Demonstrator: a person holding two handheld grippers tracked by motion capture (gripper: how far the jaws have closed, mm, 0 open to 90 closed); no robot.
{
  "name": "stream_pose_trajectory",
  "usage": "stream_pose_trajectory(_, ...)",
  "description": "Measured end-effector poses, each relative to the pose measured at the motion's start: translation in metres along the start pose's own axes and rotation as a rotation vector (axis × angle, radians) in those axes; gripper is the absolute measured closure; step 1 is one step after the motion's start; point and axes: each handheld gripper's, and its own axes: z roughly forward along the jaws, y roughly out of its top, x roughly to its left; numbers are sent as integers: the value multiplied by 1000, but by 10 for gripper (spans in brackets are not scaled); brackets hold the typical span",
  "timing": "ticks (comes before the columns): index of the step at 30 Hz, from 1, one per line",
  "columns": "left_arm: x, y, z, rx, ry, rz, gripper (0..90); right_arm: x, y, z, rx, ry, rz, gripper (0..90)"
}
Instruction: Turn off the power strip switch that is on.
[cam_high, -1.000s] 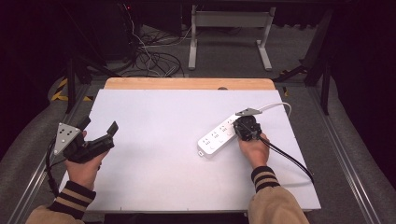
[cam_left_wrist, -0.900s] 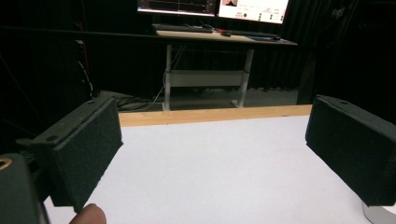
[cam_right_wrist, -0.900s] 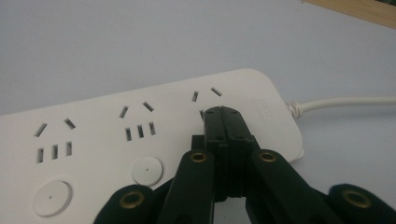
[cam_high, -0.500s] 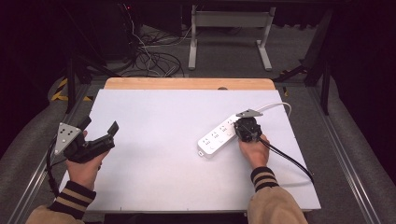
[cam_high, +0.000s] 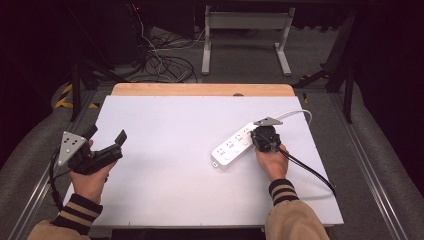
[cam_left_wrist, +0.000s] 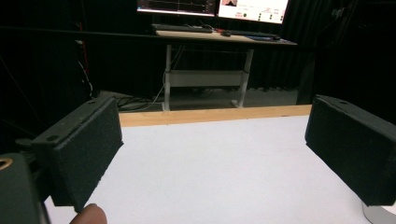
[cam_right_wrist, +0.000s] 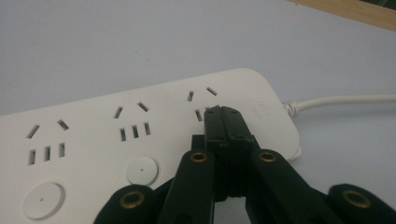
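The right claw, clenched empty, is pressing down over the power strip's cord-end socket; the released left claw is idling well apart from the strip.

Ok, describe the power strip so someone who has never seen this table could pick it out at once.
Start at the white table with the wooden strip along its far edge. On its right half, in front of the person's right hand, lies the power strip, slanted, with a white cord leaving its far end. It is long, white and flat, with rows of socket slots and round buttons, and the shut right gripper has its tips over it.
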Motion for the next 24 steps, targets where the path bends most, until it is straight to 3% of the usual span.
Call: stream_pose_trajectory(24, 0, -1, 2, 8, -2, -1, 45, -2, 3, -2, -5, 19, 14, 900)
